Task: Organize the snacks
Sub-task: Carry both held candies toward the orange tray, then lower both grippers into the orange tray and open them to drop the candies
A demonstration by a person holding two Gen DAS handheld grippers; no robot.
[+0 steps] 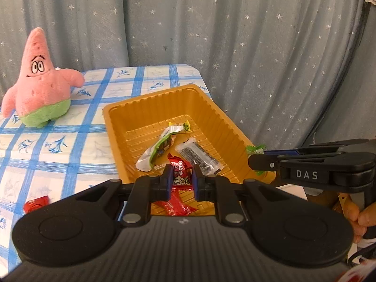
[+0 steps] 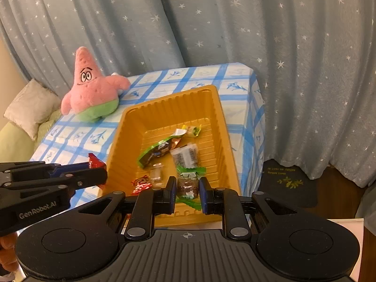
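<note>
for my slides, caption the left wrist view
Left gripper holds a red snack packet above the orange tray.

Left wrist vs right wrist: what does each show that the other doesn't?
Left wrist only: a loose red snack lying on the tablecloth left of the tray.

Right wrist only: a cushion at far left and a dark floor mat by the curtain.

Both: the orange tray holding snacks, the pink plush star, the left gripper shut on a red packet, and the right gripper shut on a green-ended packet.

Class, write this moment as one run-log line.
left gripper: shut on red snack packet | right gripper: shut on green-ended snack packet | orange tray: holds snacks
</note>
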